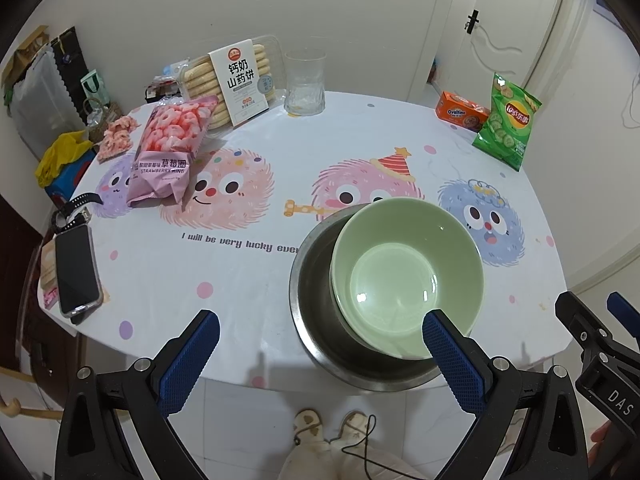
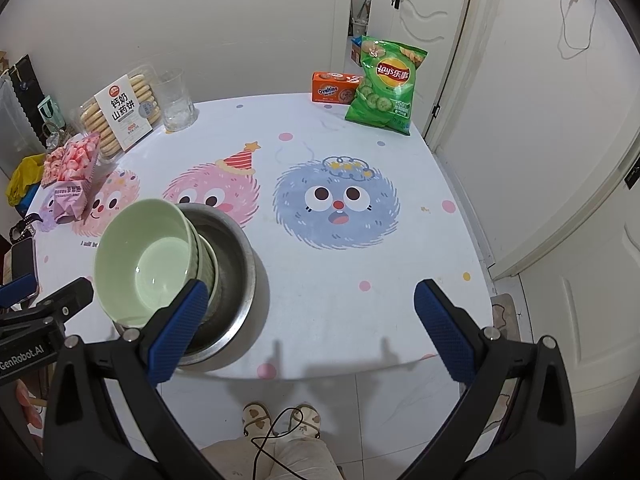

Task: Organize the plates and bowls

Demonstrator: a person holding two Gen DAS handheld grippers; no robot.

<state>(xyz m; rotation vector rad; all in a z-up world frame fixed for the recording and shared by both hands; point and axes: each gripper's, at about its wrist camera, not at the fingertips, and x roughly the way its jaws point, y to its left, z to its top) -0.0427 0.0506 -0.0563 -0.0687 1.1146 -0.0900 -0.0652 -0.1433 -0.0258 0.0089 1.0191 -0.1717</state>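
Note:
A pale green bowl (image 1: pixel 406 276) sits tilted inside a wider steel bowl (image 1: pixel 316 320) near the table's front edge. In the right wrist view the green bowl (image 2: pixel 144 256) leans left on a second green bowl (image 2: pixel 208 268) nested in the steel bowl (image 2: pixel 236 256). My left gripper (image 1: pixel 320 332) is open, and its right finger overlaps the green bowl's near rim; I cannot tell if they touch. My right gripper (image 2: pixel 312 292) is open with nothing between its fingers, and its left finger stands in front of the stack's right side. Each gripper shows in the other view: right gripper (image 1: pixel 600 332), left gripper (image 2: pixel 40 308).
On the round table (image 2: pixel 340 312) with a cartoon cloth are a strawberry ring bag (image 1: pixel 168 152), a biscuit box (image 1: pixel 240 80), a glass (image 1: pixel 305 84), an Ovaltine box (image 2: pixel 336 87), a Lay's bag (image 2: pixel 384 88) and a phone (image 1: pixel 76 270). A person's slippered feet (image 2: pixel 280 420) stand below the front edge.

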